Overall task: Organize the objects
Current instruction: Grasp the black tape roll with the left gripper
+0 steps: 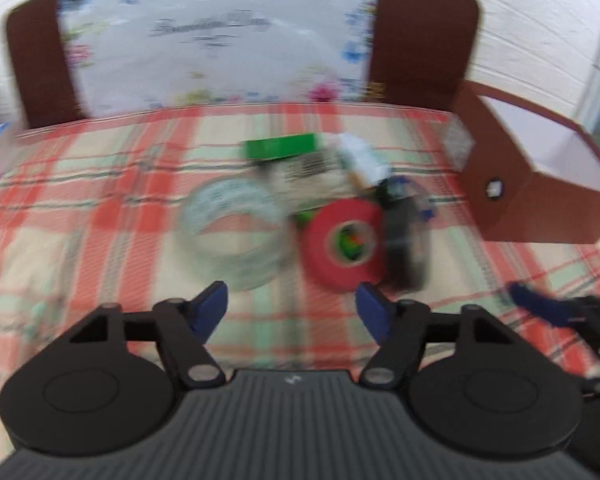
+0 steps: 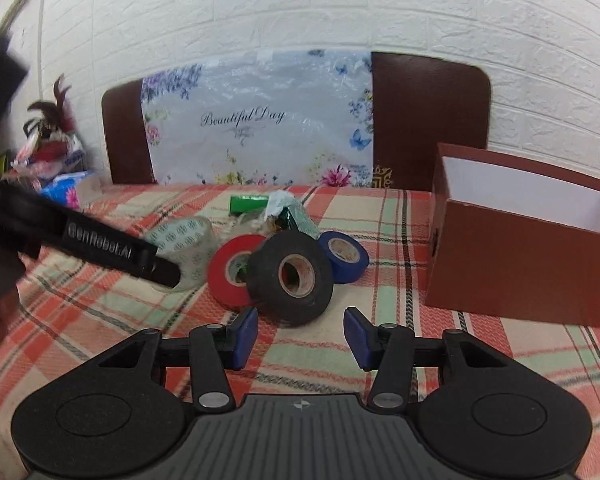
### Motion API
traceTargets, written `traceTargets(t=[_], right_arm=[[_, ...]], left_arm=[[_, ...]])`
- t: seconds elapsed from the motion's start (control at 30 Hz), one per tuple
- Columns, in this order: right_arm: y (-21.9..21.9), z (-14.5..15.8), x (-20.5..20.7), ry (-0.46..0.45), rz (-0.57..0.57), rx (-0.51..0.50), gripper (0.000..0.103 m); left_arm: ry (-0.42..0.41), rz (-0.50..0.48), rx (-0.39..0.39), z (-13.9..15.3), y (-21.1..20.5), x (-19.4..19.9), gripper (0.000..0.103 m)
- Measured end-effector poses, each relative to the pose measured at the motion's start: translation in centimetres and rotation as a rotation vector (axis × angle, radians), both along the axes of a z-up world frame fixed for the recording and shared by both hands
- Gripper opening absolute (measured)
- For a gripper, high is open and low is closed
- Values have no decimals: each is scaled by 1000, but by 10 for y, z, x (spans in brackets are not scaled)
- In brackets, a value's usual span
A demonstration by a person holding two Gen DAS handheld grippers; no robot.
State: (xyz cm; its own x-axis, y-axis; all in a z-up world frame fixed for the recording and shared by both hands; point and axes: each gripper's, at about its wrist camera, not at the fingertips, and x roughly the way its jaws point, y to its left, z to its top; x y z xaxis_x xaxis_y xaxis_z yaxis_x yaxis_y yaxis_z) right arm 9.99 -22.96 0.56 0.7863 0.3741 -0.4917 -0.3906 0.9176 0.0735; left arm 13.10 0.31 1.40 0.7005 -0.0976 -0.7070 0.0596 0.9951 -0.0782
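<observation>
A heap of tape rolls lies on the plaid cloth: a clear roll [image 1: 230,236] [image 2: 184,246], a red roll [image 1: 346,244] [image 2: 230,270], a black roll [image 2: 290,278] [image 1: 406,248] and a blue roll [image 2: 344,256]. A green pack [image 1: 280,146] [image 2: 248,203] and crumpled wrappers [image 2: 284,210] lie behind them. My left gripper [image 1: 292,308] is open and empty, just short of the clear and red rolls. My right gripper [image 2: 300,336] is open and empty, just in front of the black roll. The left view is blurred.
An open brown box [image 2: 520,256] [image 1: 540,196] with a white inside stands at the right. A brown board with a flowered plastic sheet [image 2: 260,120] leans on the white brick wall. Clutter [image 2: 52,160] sits at the far left. The left gripper's body [image 2: 100,244] crosses the right view.
</observation>
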Motion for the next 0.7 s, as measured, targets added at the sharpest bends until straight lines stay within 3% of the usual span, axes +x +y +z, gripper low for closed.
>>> traceTargets(t=[0.13,0.23,0.3,0.37,0.43,0.47,0.5,0.57,0.6,0.7], right_arm=[[3,-19,26,65,31,-1,52],[6,-27,41,56,53,-3,63],[12,-32,47,41,91,-11,73],[18,-36,55,61,124,-5,73],[20,-36,59,68,135,15,76],[20,-36,59,66,140,25,73],[18,-35,57,63,128,32,63],[11,-30,51,69,134,71,59],[7,-25,44,61,151,96,34],[3,0,21,-52,117,38,32]], left_arm=[[-22,-131,-42,6,-34,18,70],[8,-158,3,-4,-53,38,65],[50,-145,-3,-12,-51,53,45],[91,-152,-57,-20,-41,63,33],[100,-164,-114,-22,-36,63,28],[88,-162,-111,-21,-35,61,27],[85,-155,-111,-20,-34,58,26],[87,-141,-151,-15,-32,54,23],[89,-154,-175,-9,-33,51,23],[28,-192,-134,17,-56,38,23]])
